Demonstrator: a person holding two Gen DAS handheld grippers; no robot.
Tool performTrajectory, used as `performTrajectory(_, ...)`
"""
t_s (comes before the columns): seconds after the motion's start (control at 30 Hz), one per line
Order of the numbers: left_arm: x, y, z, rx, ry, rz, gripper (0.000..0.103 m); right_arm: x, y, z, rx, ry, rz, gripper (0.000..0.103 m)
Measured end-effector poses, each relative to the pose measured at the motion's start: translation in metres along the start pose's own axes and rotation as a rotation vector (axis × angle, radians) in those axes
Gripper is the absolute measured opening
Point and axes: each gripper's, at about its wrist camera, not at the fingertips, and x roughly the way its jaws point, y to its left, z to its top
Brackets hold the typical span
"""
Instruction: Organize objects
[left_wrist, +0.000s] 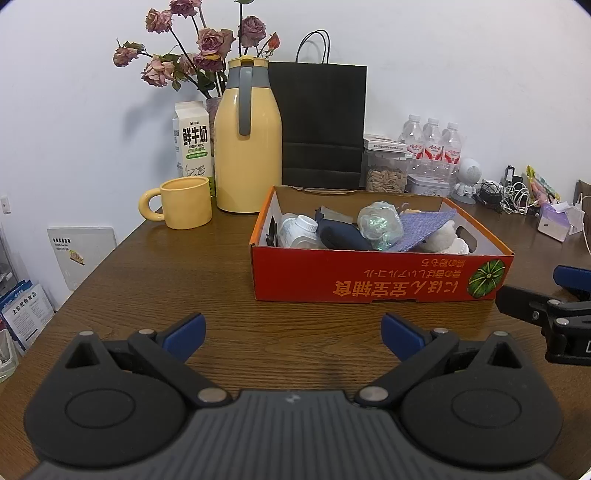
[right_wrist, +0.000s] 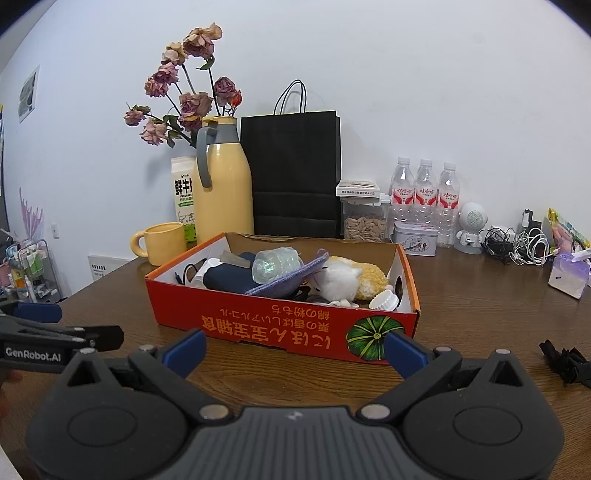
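My left gripper and right gripper are both spread wide, empty. Red box sits at 12 o'clock w/ a soft, light plush toy; I'd pinch its body.

Red box on table, full (plush, bottle, cloth).

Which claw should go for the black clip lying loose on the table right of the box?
Right. The black clip lies just right of the right claw, which is open and empty. The left claw, also open, sits left of the red box and cannot see it.
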Motion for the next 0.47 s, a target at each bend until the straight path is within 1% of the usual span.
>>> performTrajectory(0.47, -0.0028, -0.0004, -0.0012, 0.001, -0.001, 0.011, 0.103, -0.0001, 0.0, -0.0001, 0.0, 0.0, 0.001, 0.103)
